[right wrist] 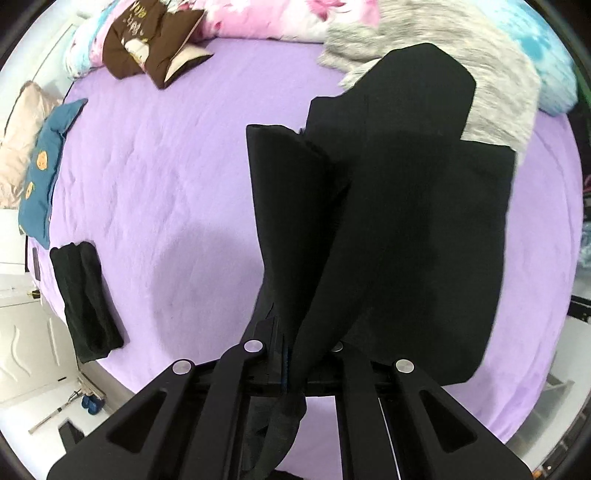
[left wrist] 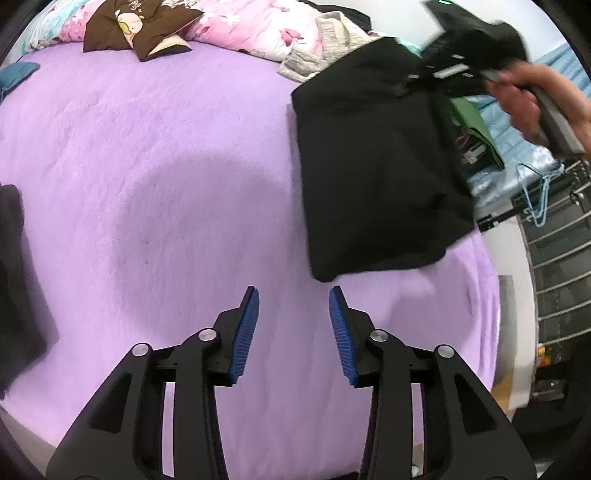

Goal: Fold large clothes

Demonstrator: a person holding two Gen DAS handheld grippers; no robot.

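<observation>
One purple bedspread [left wrist: 147,184] carries a floral quilt [left wrist: 251,26] along its far edge.

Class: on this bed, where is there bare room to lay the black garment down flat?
The purple bedspread is bare across its middle, between the folded black piece and the hanging black garment. The far edge is crowded: brown cushion, grey knit, floral quilt.

Bright, even indoor light fills both fisheye views, whose edges curve into dark corners. A soft shadow falls on the purple bed [left wrist: 147,147] just ahead of the left gripper [left wrist: 294,332]. The hand [left wrist: 524,107] far ahead to its right is motion-blurred.
</observation>
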